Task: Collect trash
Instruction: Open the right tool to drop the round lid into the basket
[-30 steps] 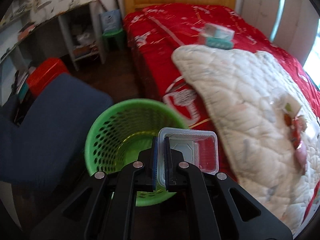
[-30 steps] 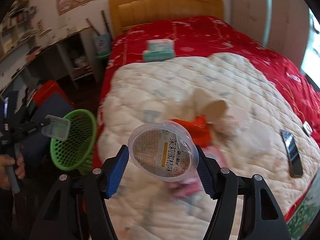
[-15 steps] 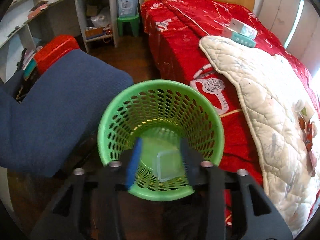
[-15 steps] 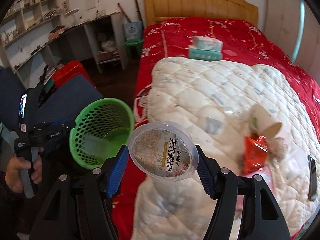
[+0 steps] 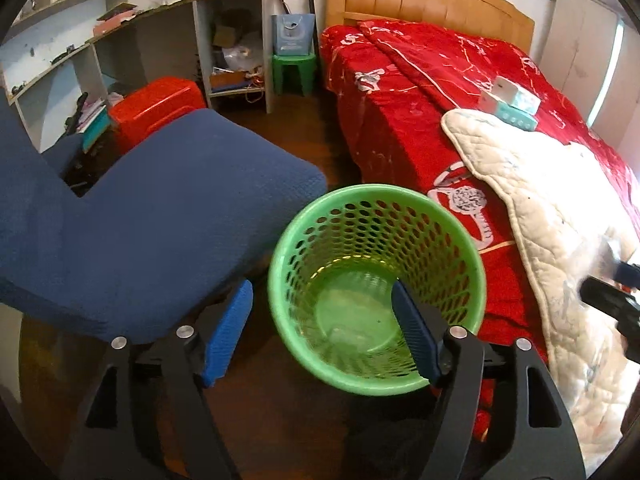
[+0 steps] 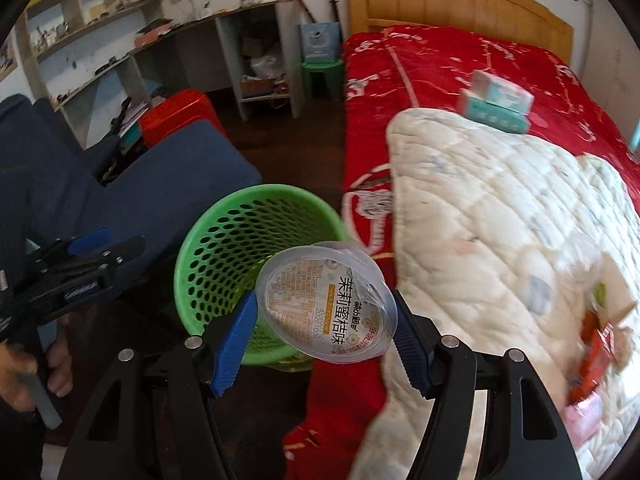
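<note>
- Left gripper [image 5: 322, 330]: jaws spread wide and have just been opening, with nothing pressed between the blue pads [image 5: 226, 332]; it hangs tilted down over the near rim of the basket [image 5: 280, 300].
- Basket: green, perforated, upright on the dark wood floor [image 5: 308, 140], wedged between the blue chair [image 5: 152, 216] and the side of the bed [image 5: 400, 128].
- Tray [image 5: 344, 332]: a clear plastic shape lies on the basket bottom; blur makes its outline uncertain, so it is probably the tray.
- Right gripper [image 6: 322, 346]: pinching a clear plastic cup [image 6: 326, 304] by its sides, the printed lid facing the camera, torn at one edge.
- Cup: held just above the basket's [image 6: 208, 248] bed-side rim, partly over the opening and partly over the red bedspread [image 6: 440, 80].
- Left gripper as seen from the right wrist [image 6: 100, 252]: to the left of the basket, gripped from below by a hand [image 6: 28, 372].
- Quilt [image 6: 500, 220]: white, spread over the bedspread; red and pink wrappers [image 6: 592, 364] lie on it near the right edge, blurred.
- Tissue packs [image 6: 496, 104]: stacked on the bed beyond the quilt.
- Background: green stool [image 5: 294, 70] by the headboard [image 5: 420, 4], a red box [image 5: 156, 108] behind the chair, and cluttered shelves [image 5: 60, 48] along the wall.
</note>
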`<move>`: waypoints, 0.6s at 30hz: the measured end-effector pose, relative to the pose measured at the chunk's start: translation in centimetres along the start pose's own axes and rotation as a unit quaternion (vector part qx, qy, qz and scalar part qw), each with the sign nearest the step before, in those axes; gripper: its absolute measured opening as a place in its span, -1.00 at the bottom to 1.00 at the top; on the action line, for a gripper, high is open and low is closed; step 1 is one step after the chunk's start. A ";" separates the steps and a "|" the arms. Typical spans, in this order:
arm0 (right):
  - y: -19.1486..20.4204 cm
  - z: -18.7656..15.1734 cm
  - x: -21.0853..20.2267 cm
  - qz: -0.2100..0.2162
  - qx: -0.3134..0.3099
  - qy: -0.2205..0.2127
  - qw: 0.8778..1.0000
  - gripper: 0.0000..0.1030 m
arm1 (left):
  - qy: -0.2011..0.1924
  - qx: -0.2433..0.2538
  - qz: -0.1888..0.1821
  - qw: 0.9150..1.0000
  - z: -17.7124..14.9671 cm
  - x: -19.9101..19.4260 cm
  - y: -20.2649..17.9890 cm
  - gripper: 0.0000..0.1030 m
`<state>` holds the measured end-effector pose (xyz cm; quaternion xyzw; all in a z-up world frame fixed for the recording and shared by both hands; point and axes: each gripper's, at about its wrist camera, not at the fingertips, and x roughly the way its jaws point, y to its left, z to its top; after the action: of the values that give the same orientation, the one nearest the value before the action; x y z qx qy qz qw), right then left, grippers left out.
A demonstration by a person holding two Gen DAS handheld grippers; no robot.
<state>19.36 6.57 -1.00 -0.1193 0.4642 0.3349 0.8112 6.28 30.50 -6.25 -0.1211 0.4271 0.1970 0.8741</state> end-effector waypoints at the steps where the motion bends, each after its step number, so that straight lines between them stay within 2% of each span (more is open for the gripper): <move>1: 0.5 0.2 0.5 0.002 -0.003 0.002 1.000 0.23 | -0.001 0.000 0.003 1.000 -0.1 -0.1 0.3 0.40; 6: 2.7 1.6 2.8 0.015 -0.017 0.010 1.000 0.25 | -0.002 -0.001 0.017 1.000 -0.6 -0.1 1.3 0.42; 9: 3.5 2.3 3.1 0.016 -0.020 0.004 1.000 0.44 | -0.003 0.000 0.020 1.000 -0.8 -0.1 1.6 0.43; 12: 3.8 2.6 2.5 0.023 -0.020 -0.002 1.000 0.47 | -0.003 0.005 0.022 1.000 -0.9 0.0 1.5 0.45; 18: 2.3 1.4 0.0 0.001 -0.016 -0.022 1.000 0.53 | -0.010 0.023 0.009 1.000 -1.0 -0.6 -0.1 0.45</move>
<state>18.81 8.96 0.06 -0.1247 0.4407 0.3458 0.8189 5.27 29.86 -6.40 -0.0947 0.4240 0.1964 0.8790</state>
